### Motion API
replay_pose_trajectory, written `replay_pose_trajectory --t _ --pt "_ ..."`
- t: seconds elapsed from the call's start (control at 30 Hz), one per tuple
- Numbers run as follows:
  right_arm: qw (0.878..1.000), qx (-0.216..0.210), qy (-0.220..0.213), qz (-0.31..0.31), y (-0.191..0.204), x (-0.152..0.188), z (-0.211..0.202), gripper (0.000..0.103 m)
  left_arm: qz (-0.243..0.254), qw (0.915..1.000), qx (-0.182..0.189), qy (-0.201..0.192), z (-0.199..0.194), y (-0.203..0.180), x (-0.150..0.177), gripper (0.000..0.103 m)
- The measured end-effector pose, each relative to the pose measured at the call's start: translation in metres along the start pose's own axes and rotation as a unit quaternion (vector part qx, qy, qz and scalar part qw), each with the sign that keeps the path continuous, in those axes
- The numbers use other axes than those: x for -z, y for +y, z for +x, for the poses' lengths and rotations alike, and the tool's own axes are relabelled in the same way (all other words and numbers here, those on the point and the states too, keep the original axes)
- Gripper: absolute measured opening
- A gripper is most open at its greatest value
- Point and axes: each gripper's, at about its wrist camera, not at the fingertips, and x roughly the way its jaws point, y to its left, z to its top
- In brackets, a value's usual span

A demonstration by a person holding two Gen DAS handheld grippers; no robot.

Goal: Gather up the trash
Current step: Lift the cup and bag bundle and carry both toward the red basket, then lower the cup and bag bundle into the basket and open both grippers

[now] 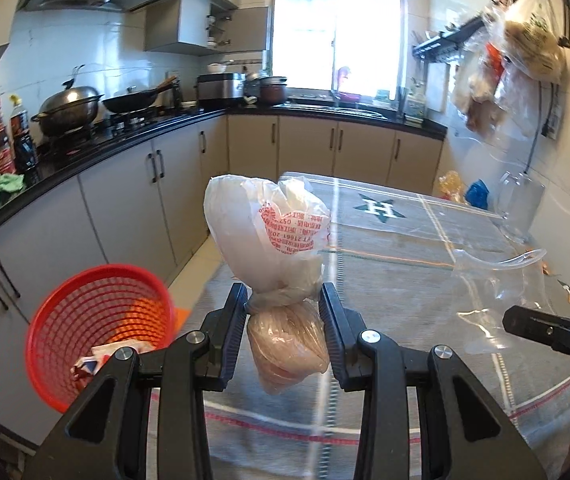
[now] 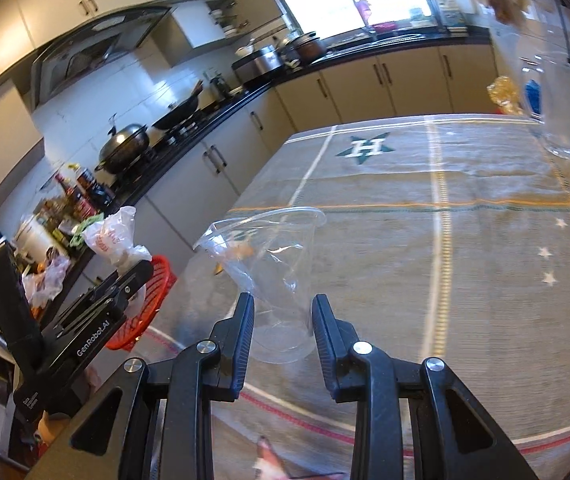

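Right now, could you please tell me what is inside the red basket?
The red basket holds some paper or wrapper scraps at its bottom. The left hand-held gripper covers part of the bottom, so the rest cannot be seen.

Daylight floods from the blown-out window at twelve o'clock; motion blur smears the tablecloth, and fisheye bending with dark vignetting rounds every corner.

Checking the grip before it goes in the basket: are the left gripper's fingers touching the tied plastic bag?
Touching. The left wrist view shows both fingers of the left gripper pressed against the tied plastic bag at its knot.
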Motion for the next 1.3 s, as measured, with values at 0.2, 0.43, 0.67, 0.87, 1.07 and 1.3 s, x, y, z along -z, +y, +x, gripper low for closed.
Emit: replay_pose_trajectory --t 0.2,0.43,0.67,0.87,1.07,1.3 --pt "0.999 -0.013 0.017 -0.034 0.043 -0.002 0.024 0.033 -0.029 0.9994 -0.019 0.001 -0.004 0.044 0.002 0.036" --pt "0.996 -0.037 0.043 -0.068 0.095 -0.002 0.060 0.033 -0.067 0.9966 -0.049 0.005 -0.009 0.101 0.009 0.036" --pt "0.992 -0.056 0.069 -0.092 0.136 0.004 0.095 0.033 -0.096 0.9925 -0.074 0.013 -0.009 0.148 0.019 0.036" --pt "0.989 -0.069 0.082 -0.103 0.162 0.004 0.118 0.033 -0.112 0.9899 -0.084 0.020 -0.007 0.172 0.026 0.036" --pt "0.987 -0.078 0.095 -0.108 0.181 0.002 0.139 0.033 -0.125 0.9876 -0.092 0.026 -0.003 0.191 0.032 0.036" --pt "0.985 -0.079 0.108 -0.111 0.197 0.000 0.165 0.033 -0.141 0.9845 -0.096 0.042 0.008 0.214 0.041 0.036"
